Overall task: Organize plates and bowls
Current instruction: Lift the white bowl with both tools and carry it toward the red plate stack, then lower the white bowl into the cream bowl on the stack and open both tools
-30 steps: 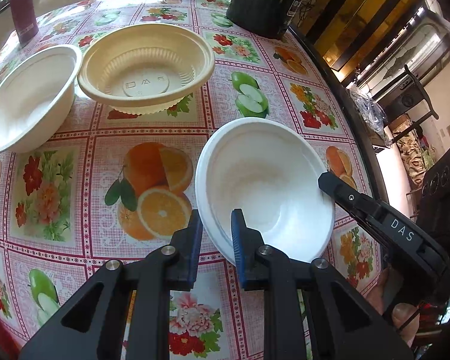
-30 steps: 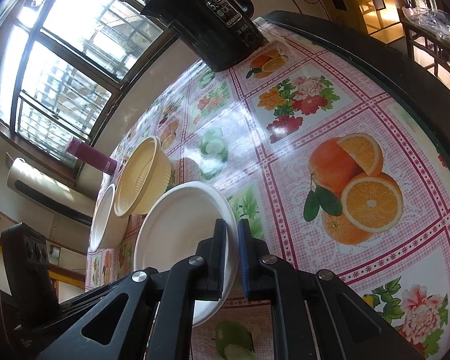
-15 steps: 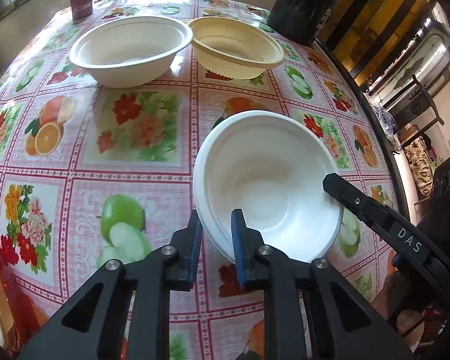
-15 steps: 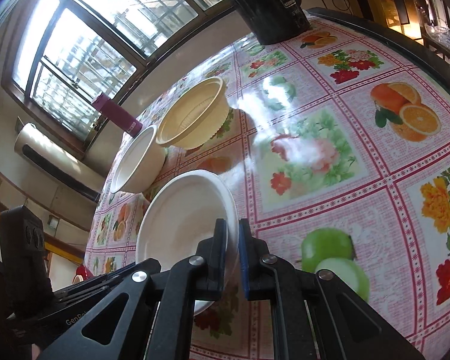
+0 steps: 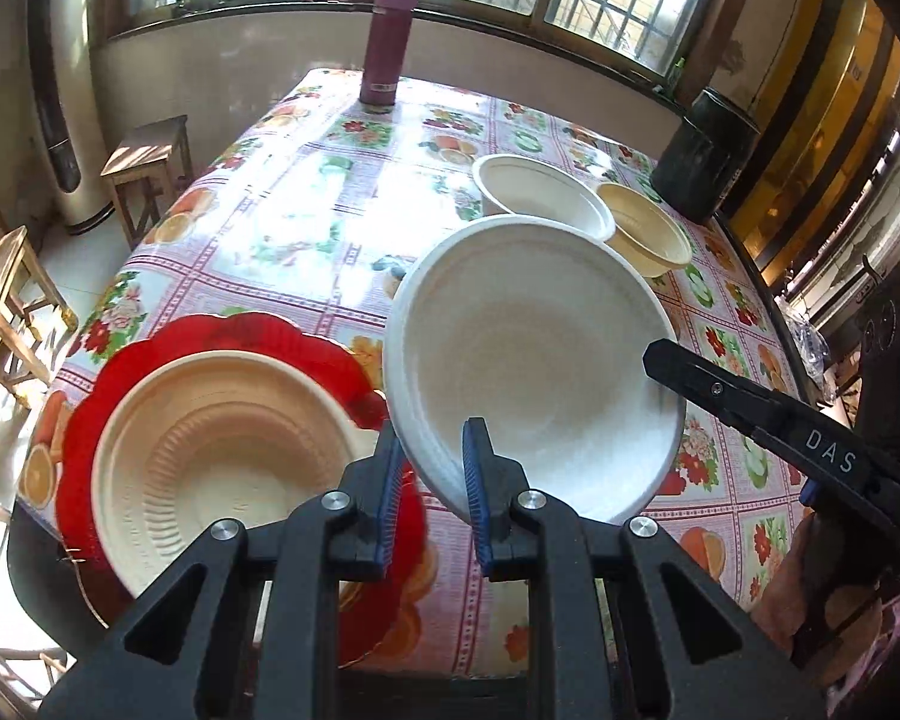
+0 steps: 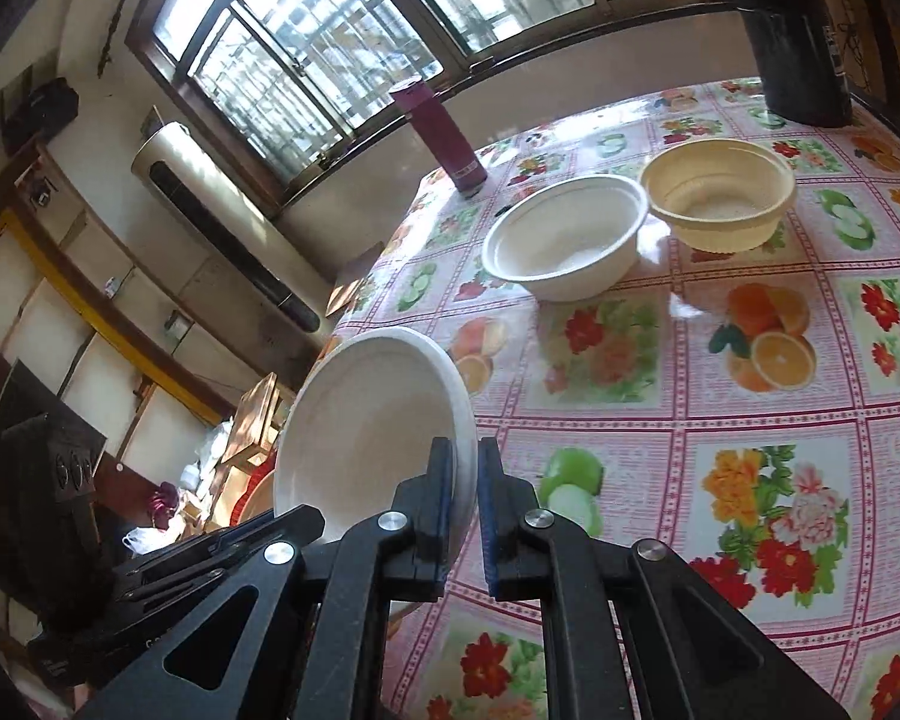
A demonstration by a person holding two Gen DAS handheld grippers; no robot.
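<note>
A white bowl (image 5: 534,348) is held in the air by both grippers on opposite rims. My left gripper (image 5: 431,480) is shut on its near rim. My right gripper (image 6: 465,483) is shut on the other rim of the bowl (image 6: 366,420); it also shows in the left wrist view (image 5: 750,402). Below left, a cream bowl (image 5: 222,456) sits in a red scalloped plate (image 5: 168,342) at the table's near corner. Another white bowl (image 6: 564,240) and a cream bowl (image 6: 720,198) stand side by side farther back on the table.
The table (image 6: 750,480) has a fruit-and-flower cloth. A maroon flask (image 5: 385,42) stands at the far edge by the window. A black appliance (image 6: 792,30) is at the far right corner. Wooden stools (image 5: 147,162) stand on the floor to the left.
Both grippers carried the white bowl up and to the left across the table. It now hangs beside the red plate with the cream bowl. The other two bowls stayed put.
</note>
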